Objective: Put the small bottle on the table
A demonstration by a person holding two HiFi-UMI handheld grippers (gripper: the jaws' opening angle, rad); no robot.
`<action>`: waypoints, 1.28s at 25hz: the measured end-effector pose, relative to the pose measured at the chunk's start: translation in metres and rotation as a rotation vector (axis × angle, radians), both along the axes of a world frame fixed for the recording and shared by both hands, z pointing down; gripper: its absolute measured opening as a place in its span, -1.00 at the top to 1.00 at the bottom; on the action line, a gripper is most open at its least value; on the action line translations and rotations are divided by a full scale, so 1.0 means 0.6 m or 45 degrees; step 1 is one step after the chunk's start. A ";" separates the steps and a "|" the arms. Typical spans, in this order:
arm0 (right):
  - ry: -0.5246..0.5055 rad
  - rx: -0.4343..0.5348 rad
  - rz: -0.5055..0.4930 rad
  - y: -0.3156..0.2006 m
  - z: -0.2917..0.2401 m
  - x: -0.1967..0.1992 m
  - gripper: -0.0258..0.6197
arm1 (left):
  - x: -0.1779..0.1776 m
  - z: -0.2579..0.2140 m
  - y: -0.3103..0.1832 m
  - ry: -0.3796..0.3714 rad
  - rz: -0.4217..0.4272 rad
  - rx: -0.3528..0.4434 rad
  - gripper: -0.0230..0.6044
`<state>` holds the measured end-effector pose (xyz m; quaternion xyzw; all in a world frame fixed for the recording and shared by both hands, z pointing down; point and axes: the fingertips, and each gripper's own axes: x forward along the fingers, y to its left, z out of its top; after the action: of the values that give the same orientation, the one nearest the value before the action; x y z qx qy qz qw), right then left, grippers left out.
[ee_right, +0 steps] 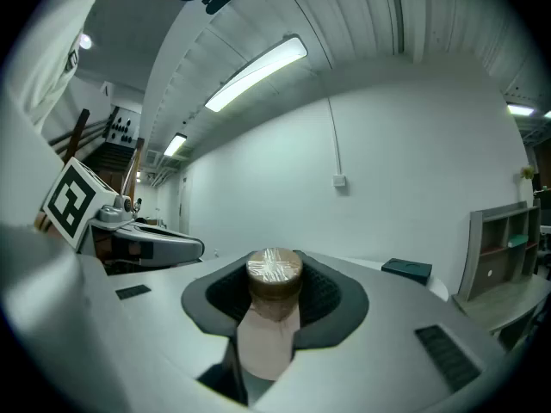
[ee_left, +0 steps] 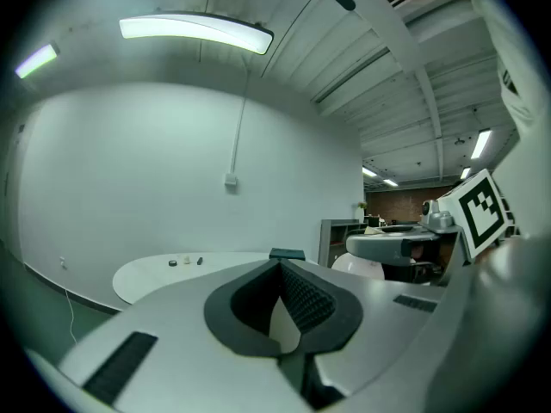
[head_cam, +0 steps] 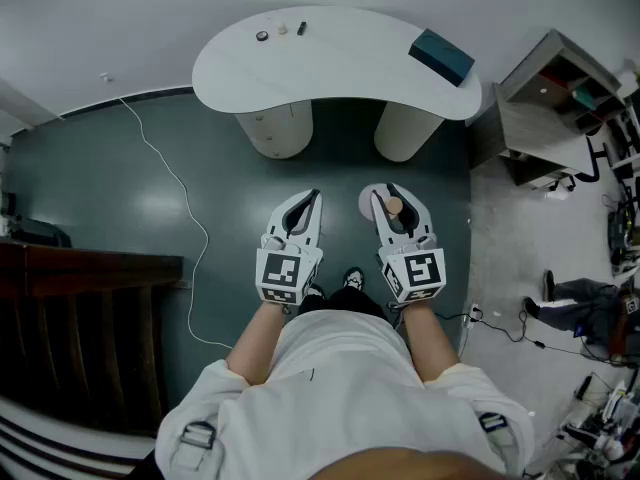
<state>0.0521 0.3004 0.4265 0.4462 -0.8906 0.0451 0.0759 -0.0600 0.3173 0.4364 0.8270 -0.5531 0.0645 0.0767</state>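
Observation:
The small bottle (ee_right: 269,334), pale-bodied with a brown cork-like cap wrapped in clear tape, lies between the jaws of my right gripper (ee_right: 275,265), which is shut on it. In the head view the cap (head_cam: 394,206) shows inside the right gripper (head_cam: 386,194), held over the dark floor just short of the white kidney-shaped table (head_cam: 340,73). My left gripper (head_cam: 314,198) hangs beside it at the same height. Its jaws (ee_left: 281,269) meet at the tips with nothing between them.
On the table lie a teal box (head_cam: 442,56) at the right and three small items (head_cam: 282,31) at the far left. A grey shelf unit (head_cam: 545,113) stands right of the table. A white cable (head_cam: 180,193) runs across the floor; dark furniture (head_cam: 80,308) stands at the left.

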 end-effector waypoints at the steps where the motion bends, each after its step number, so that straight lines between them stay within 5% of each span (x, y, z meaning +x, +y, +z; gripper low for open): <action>1: -0.001 0.001 0.002 -0.003 -0.001 0.003 0.58 | 0.002 -0.001 -0.002 0.000 -0.002 0.001 0.89; 23: -0.010 0.006 -0.095 -0.045 0.007 0.094 0.58 | 0.103 0.021 -0.032 0.004 -0.080 -0.067 0.89; 32: -0.025 -0.018 -0.065 -0.070 0.020 0.105 0.58 | 0.115 0.037 -0.068 -0.012 -0.033 -0.096 0.89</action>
<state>0.1149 0.2585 0.4388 0.4224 -0.9020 0.0537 0.0716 0.0090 0.2764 0.4588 0.8160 -0.5614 0.0880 0.1061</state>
